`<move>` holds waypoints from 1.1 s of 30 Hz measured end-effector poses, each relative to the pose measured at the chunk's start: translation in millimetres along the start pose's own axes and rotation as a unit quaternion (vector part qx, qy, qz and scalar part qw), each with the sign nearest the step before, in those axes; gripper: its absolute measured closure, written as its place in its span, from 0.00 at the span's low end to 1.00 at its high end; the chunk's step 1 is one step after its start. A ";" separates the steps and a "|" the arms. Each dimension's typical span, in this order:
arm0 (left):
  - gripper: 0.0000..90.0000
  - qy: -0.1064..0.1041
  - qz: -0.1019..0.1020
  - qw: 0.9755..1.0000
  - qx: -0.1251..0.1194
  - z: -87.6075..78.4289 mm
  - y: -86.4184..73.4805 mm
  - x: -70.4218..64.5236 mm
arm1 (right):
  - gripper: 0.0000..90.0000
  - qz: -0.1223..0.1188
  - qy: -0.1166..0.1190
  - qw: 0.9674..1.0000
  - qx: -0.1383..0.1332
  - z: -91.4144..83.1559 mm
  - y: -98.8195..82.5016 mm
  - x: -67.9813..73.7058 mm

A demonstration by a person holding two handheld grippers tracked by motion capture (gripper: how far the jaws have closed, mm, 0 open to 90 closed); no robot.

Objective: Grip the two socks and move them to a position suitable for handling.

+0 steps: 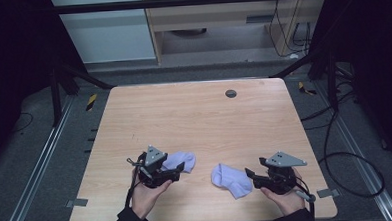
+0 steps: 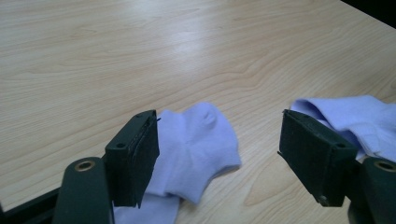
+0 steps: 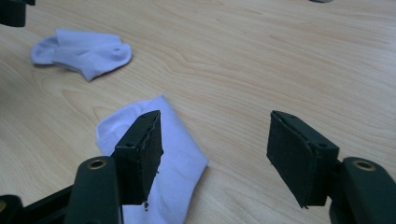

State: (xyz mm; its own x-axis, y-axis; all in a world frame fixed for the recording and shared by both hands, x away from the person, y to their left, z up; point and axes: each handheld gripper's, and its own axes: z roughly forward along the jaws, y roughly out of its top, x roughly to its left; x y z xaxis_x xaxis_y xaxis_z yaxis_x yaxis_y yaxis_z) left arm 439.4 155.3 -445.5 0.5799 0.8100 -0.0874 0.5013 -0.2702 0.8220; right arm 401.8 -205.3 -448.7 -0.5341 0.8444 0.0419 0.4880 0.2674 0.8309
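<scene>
On the near half of the pale wooden tabletop (image 1: 194,115), two small lilac socks are being approached by a pair of hand-held tools. The left sock (image 1: 180,161) is lying just beside the left tool (image 1: 173,174), and the right sock (image 1: 230,180) is lying just beside the right tool (image 1: 252,178); the two socks are being kept apart by a strip of bare wood.

Both tools are being held released, with their jaws spread wide and nothing being pinched between them. Judging from this, the step in hand is the reach before a pickup, with neither sock yet being gripped. For the next move, each tool is likely to need lowering over an edge of its sock and closing on the fabric; because the cloth is thin and limp, a shallow bite could slip off.

From the left gripper view, the left sock (image 2: 196,149) is being seen rumpled between and beyond the spread jaws, with the right sock (image 2: 355,119) partly hidden behind one jaw. From the right gripper view, the right sock (image 3: 154,154) is being seen partly under one jaw, with the left sock (image 3: 84,53) farther off. Only from the high view are the person's hands and the whole tabletop being shown, including a small dark disc (image 1: 231,93) near the far edge.
</scene>
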 end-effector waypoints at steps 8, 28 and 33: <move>0.32 -0.012 0.014 1.000 0.015 11.6 -1.5 -14.6 | 0.45 -0.011 0.021 0.999 0.023 4.8 -5.2 7.4; 0.48 -0.032 0.036 0.998 0.048 41.0 -5.0 -48.2 | 0.60 -0.038 0.074 0.995 0.063 13.8 -16.2 28.2; 0.53 -0.038 0.040 0.997 0.054 49.5 -5.6 -55.1 | 0.63 -0.041 0.080 0.993 0.073 16.8 -19.6 30.7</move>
State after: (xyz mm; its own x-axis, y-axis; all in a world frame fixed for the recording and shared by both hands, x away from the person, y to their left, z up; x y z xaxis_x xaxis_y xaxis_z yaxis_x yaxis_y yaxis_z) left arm 436.4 86.5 -473.1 0.6656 0.7431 -0.0693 0.5151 -0.3902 0.7632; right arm 387.4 -176.8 -473.0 -0.6727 0.7361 0.0752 0.5275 0.4059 0.7463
